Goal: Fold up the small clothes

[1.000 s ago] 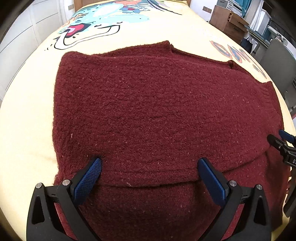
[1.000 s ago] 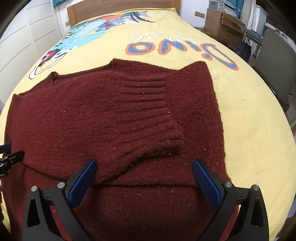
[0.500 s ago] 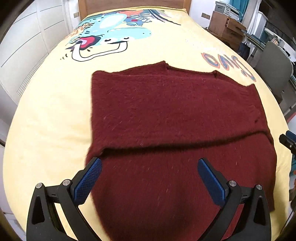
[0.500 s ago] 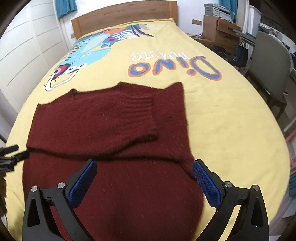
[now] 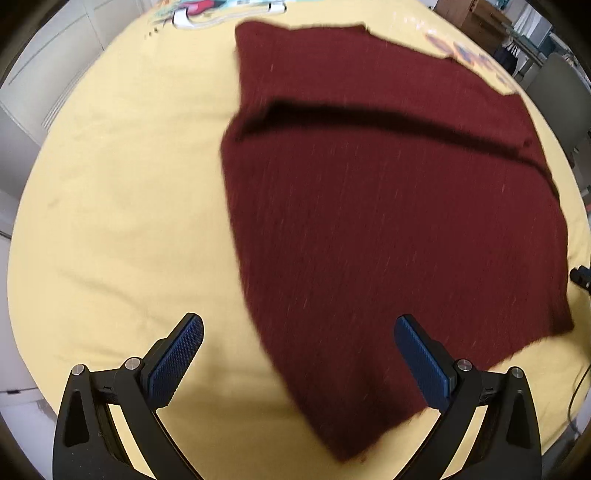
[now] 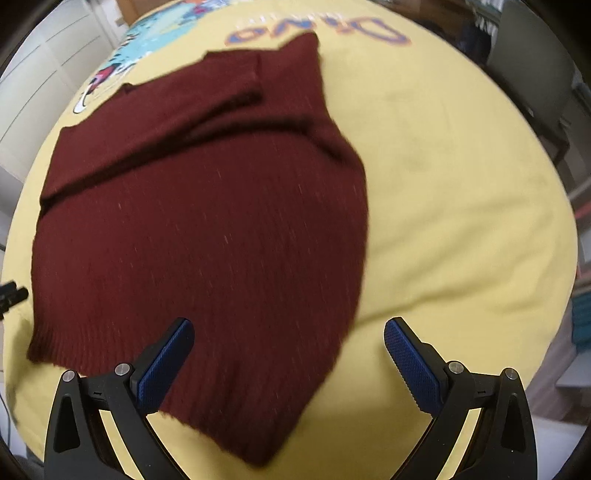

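Covering most of both views is a bed [image 5: 110,206] under a yellow sheet [image 6: 443,184], printed with a cartoon dinosaur [image 6: 122,55] and orange-and-blue lettering [image 6: 317,29] toward its far end.

On the sheet lies a dark red knitted sweater [image 5: 388,221], spread flat over the middle of the bed and reaching nearly to the near edge. Its far part is folded across itself, leaving a shadowed crease [image 5: 369,118] running side to side. In the right wrist view a ribbed cuff [image 6: 255,81] sits on top of that folded part, and the ribbed hem [image 6: 92,354] lies toward the near edge. Both pictures are smeared by motion, so finer knit detail is hard to read.

The left claw [image 5: 299,354] hangs above the sweater's near left corner, jaws spread wide, blue pads [image 5: 173,363] gripping nothing. The right claw [image 6: 288,358] hangs over the near right corner of the garment, equally wide apart and empty.

A grey chair [image 5: 561,96] stands past the bed's right edge.
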Tool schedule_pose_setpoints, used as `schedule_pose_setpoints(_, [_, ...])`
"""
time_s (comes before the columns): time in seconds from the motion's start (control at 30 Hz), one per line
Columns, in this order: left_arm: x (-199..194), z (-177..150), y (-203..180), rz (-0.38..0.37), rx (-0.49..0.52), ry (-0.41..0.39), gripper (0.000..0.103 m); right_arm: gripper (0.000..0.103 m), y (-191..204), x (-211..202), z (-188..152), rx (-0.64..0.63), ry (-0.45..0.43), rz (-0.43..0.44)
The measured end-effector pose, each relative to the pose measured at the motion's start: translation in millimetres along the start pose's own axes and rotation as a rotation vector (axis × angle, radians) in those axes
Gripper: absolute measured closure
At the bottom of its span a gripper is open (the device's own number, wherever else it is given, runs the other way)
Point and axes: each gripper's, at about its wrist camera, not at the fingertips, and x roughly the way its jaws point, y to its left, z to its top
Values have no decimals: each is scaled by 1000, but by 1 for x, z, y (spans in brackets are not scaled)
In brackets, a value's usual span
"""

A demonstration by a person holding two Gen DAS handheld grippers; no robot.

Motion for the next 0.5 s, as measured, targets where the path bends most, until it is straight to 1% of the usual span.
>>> schedule_pose_setpoints(0.07, [7, -7, 0, -3, -3, 25, 1, 0, -4, 5, -7, 17, 30, 6])
schedule_pose_setpoints(0.13, [15, -11, 0, -20, -16, 50, 1, 0, -6, 11, -14, 23, 63, 8])
schedule_pose_setpoints(0.2, [24, -14, -3, -36, -26, 75, 1, 0, -4, 12, -18, 4, 63, -9])
schedule_pose_setpoints(0.3, [35, -16, -8, -41, -41, 91, 1, 0, 1, 16, -18, -19, 84, -34])
schedule_pose_setpoints(0.4, [48, -18, -13, -58, -45, 126, 2, 0, 9, 23, -17, -40, 108, -45])
schedule_pose_setpoints(0.5, [50, -17, -18, -70, -38, 124, 2, 0, 15, 31, -15, -66, 137, -49])
